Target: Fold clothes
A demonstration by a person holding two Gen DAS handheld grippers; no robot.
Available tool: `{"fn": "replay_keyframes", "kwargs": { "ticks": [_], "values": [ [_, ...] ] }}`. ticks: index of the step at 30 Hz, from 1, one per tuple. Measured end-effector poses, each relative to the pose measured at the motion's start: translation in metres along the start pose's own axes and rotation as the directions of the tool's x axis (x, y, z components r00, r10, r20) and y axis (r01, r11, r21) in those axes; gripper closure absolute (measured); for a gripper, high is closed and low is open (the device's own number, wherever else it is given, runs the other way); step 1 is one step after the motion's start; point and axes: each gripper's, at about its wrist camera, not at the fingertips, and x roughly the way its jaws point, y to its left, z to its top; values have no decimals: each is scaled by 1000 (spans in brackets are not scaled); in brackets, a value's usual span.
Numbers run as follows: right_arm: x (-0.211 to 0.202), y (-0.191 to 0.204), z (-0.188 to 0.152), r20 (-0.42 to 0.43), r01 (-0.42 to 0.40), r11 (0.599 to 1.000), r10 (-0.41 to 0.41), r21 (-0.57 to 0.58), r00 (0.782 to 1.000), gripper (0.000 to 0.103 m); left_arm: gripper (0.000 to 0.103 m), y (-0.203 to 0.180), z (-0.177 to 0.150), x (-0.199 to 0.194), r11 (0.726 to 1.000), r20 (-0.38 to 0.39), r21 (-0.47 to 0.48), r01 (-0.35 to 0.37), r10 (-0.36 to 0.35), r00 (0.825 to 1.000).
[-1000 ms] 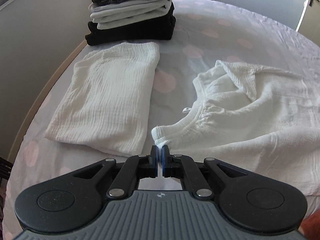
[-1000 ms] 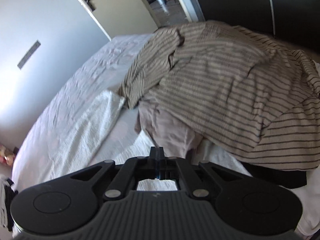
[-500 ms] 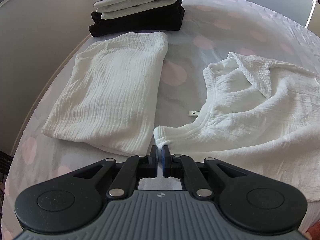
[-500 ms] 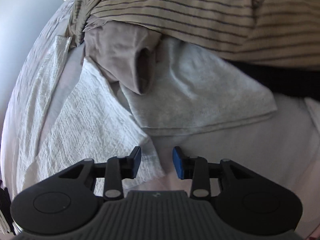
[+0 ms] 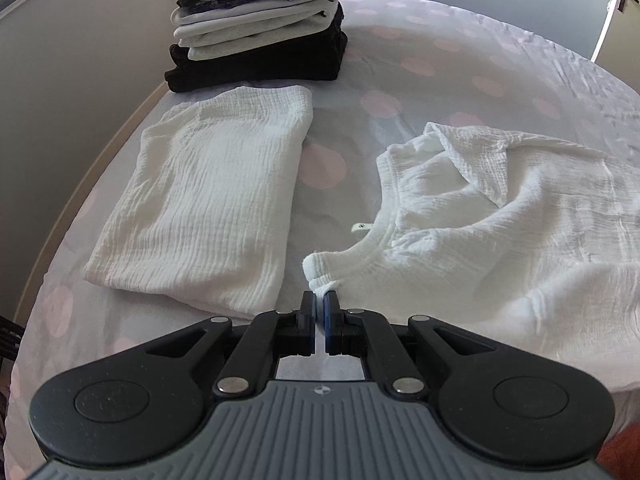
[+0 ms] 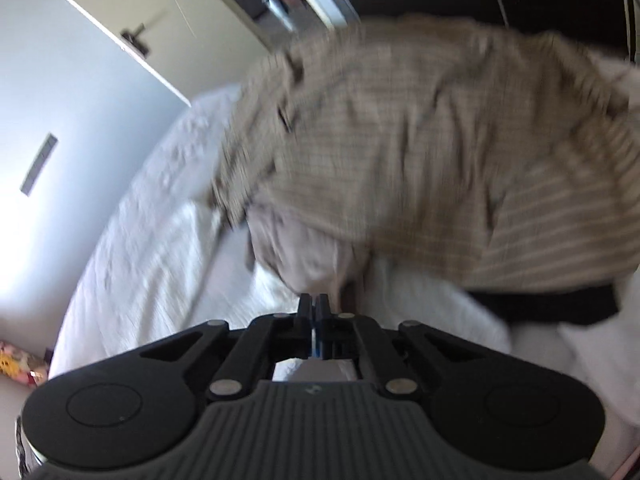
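Waistband corner of white garment point(image 5: 480, 240) sits pinched in left tool point(image 5: 319, 304).

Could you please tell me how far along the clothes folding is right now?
Done: a folded stack and a folded white piece. In hand: the left hand-held gripper pinches a spread white garment. Left: the striped shirt heaped beyond the shut right hand-held gripper.
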Motion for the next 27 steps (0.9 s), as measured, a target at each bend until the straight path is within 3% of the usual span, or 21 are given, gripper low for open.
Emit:
{"fn": "replay_keyframes", "kwargs": {
  "ticks": [4,9,19,27],
  "values": [
    [-36,9,31,119,-27,999,30,-28,992,101,99,-17,-10,-14,997,-14,64,50,-50,999],
    [-30,30,47,115,-13,997,21,-73,993,101,99,-27,-8,-20,995,13,77,61,-62,998],
    [22,117,82,159,53,968,-14,-247,987,101,99,-21,29,-21,997,73,-16,78,-76,994],
    [93,213,111,223,120,922,-38,-369,974,101,99,-52,89,12,999,64,41,23,-26,998]
  ]
}}
